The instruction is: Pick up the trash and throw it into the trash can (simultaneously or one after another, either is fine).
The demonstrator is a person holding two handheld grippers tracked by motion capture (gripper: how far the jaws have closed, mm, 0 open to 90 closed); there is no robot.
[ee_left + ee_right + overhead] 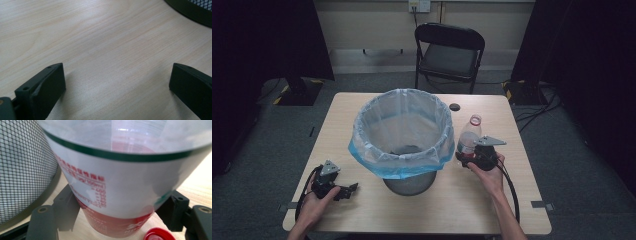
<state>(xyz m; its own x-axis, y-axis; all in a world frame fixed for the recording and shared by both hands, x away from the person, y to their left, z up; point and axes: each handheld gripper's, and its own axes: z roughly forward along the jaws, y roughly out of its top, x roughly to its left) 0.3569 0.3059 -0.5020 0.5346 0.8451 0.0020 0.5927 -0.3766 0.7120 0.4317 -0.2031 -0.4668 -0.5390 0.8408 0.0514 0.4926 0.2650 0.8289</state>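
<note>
The right gripper has its 2 jaws clamped on the clear plastic bottle with a red-and-white label, standing on the pale wooden table just beside the black mesh bin lined with a blue-rimmed bag, a red cap at its foot, while the left gripper rests wide apart, holding nothing.

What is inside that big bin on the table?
A clear bag with a blue hem lines the mesh bin. Its dark bottom shows through; the near rim hides some of the inside.
</note>
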